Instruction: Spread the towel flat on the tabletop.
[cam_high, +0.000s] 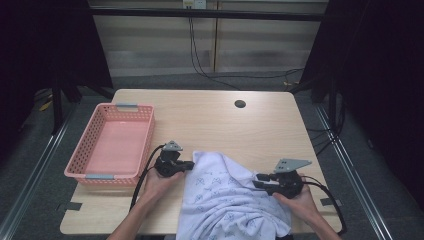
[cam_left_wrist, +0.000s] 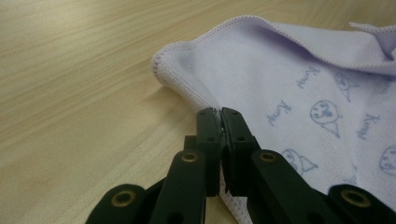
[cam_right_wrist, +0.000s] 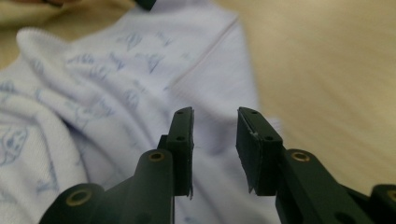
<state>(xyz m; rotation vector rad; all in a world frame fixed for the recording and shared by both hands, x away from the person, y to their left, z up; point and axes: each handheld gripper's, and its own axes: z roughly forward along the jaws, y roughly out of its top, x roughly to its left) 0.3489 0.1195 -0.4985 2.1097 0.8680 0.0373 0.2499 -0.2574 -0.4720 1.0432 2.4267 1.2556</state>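
We see the pale lilac towel (cam_high: 227, 200) crumpled at the lower centre of the high view, on the wooden table (cam_high: 210, 117). The left gripper view adds what that one cannot: the left gripper (cam_left_wrist: 220, 114) pinches the towel's stitched hem (jaws pressed together on the fabric). The right gripper (cam_right_wrist: 215, 126) stands spread above the cloth, nothing between its jaws. At the left, the pink basket (cam_high: 90, 172) holds nothing.
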